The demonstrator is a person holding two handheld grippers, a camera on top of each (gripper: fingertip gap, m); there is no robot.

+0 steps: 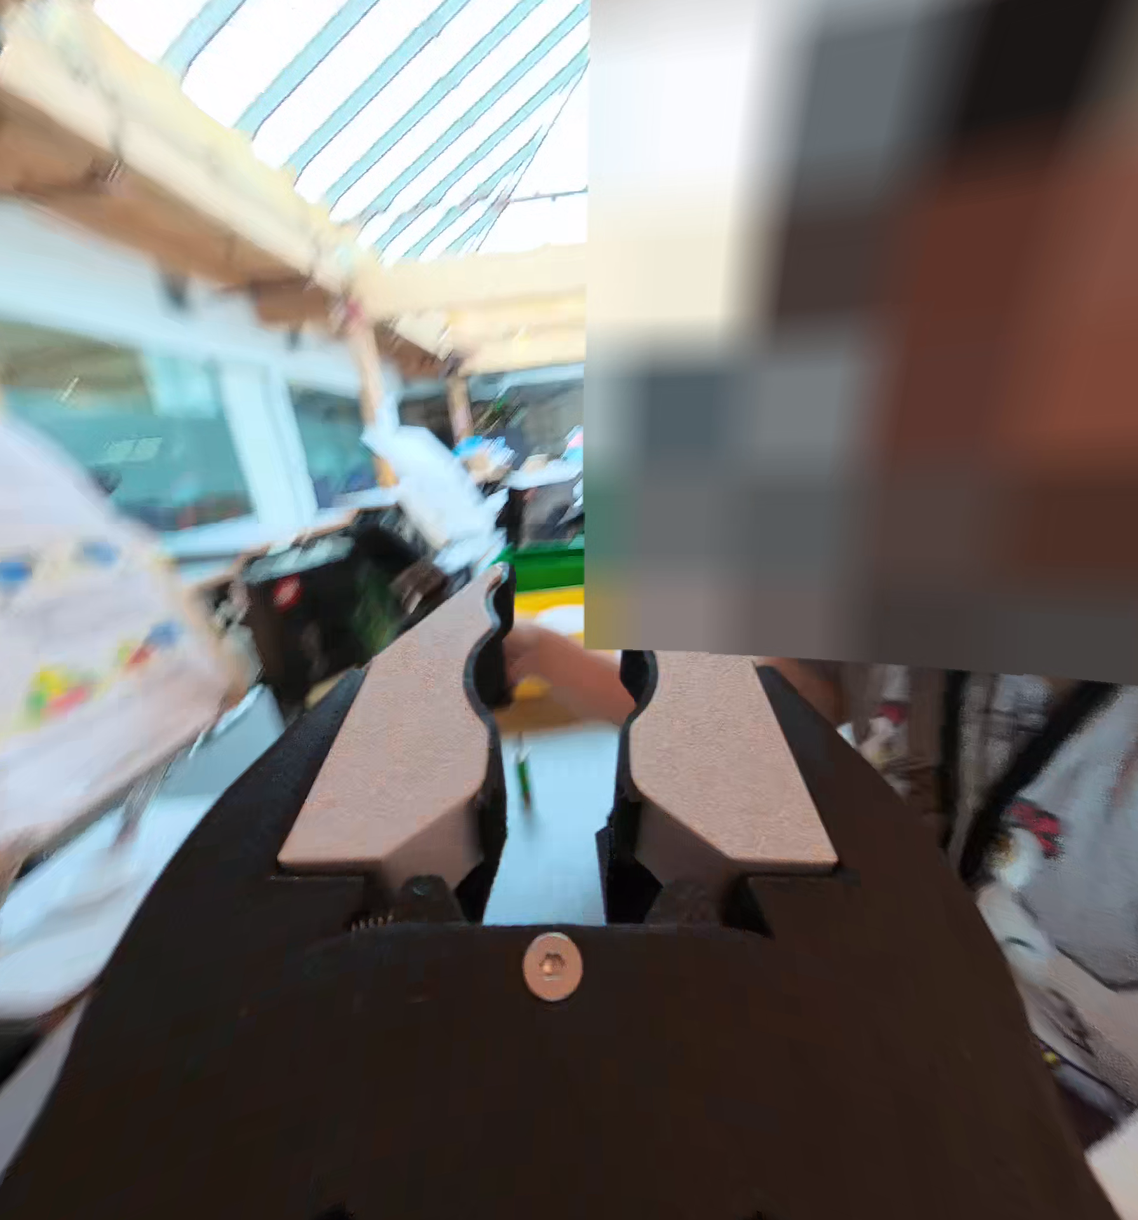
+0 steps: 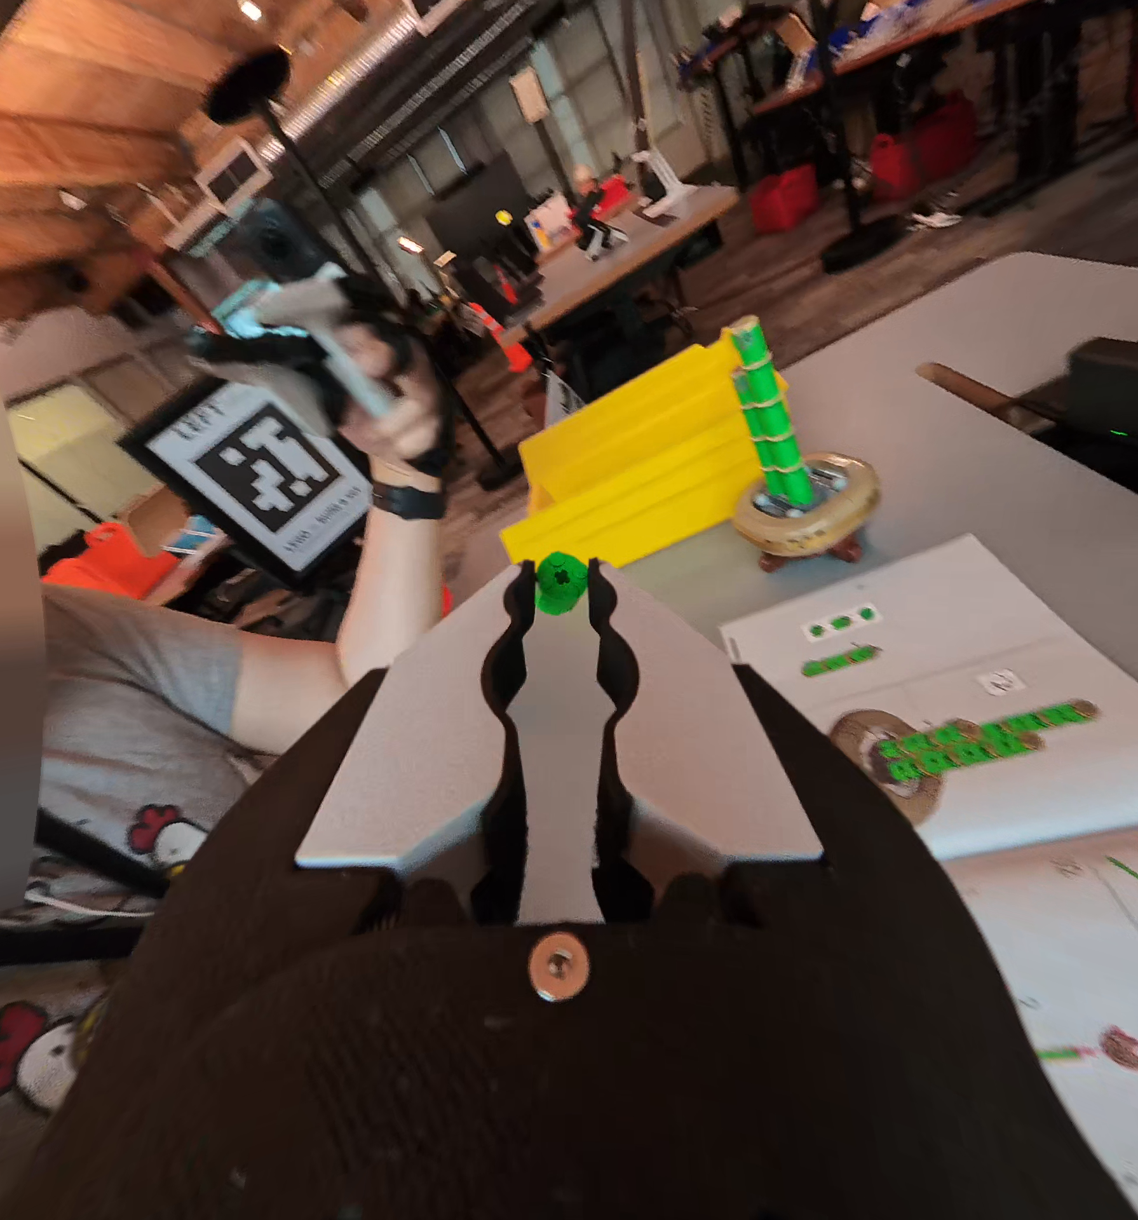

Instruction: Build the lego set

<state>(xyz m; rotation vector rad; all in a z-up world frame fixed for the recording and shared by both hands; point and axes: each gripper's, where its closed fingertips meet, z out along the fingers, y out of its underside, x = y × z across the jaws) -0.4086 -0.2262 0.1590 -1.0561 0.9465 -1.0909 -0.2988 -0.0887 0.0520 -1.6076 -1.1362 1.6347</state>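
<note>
Green lego piece (image 2: 560, 584) pinched between right gripper (image 2: 559, 573) tips; left gripper (image 1: 563, 634) open

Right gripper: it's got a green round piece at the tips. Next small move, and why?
Probably carry the green round piece over to the top of the green stalk standing in the gold ring base. The right gripper already pinches the piece at its tips, short of the stalk and to its left. The left gripper is raised, open and empty, so it isn't steadying anything.

Grey table (image 2: 949, 422) – yellow bin (image 2: 632, 455), green-stalk model (image 2: 797, 488), instruction sheet (image 2: 949, 660)
</note>
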